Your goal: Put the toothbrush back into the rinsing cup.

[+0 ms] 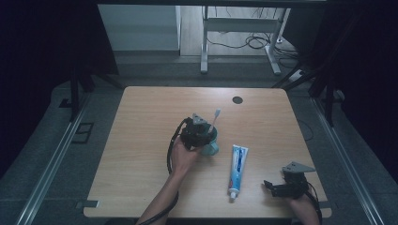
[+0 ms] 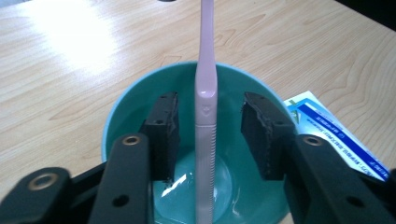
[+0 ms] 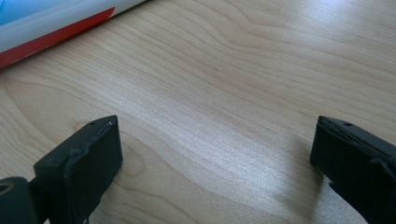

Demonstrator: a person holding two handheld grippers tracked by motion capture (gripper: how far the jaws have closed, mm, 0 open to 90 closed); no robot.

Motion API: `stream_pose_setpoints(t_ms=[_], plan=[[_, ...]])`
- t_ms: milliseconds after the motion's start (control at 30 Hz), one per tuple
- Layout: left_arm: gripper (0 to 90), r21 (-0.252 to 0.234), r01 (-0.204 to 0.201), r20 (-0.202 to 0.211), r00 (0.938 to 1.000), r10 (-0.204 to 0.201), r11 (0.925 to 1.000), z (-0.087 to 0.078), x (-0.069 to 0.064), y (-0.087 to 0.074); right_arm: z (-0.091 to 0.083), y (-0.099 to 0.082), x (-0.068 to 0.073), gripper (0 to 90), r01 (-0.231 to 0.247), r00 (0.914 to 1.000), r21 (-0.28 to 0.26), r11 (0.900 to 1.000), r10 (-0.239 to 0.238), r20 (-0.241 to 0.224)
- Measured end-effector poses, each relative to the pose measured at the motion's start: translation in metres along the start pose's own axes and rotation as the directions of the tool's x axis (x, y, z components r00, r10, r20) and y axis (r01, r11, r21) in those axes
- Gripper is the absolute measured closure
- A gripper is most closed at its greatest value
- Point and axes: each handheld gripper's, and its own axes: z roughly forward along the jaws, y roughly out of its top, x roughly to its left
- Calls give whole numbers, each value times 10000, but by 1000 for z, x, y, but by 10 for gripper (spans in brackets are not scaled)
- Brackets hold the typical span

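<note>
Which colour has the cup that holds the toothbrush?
The cup is teal green; the left gripper view shows it best.

bench (image 1: pixel 141 154): light wood grain, rounded corners | toothpaste tube (image 1: pixel 238 169): white and blue, lying flat right of bench centre, cap toward the near edge | dark round spot (image 1: pixel 237 100): near far bench edge | white desk frame (image 1: pixel 239 28): on floor beyond, loose cables (image 1: pixel 256 42) beside it

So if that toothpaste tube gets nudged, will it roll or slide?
The toothpaste tube lies flat on the table, its crimped end wide, so it would probably slide, not roll. Its glossy skin looks slippery, and the body likely dents under a pinch.
</note>
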Motion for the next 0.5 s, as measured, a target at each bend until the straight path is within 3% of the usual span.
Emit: stream_pose_setpoints(t_ms=[500], plan=[[328, -307, 213, 342, 9992, -202, 9993, -19, 1, 6, 0, 0, 0, 19, -3, 10000, 3, 10000, 3, 0]])
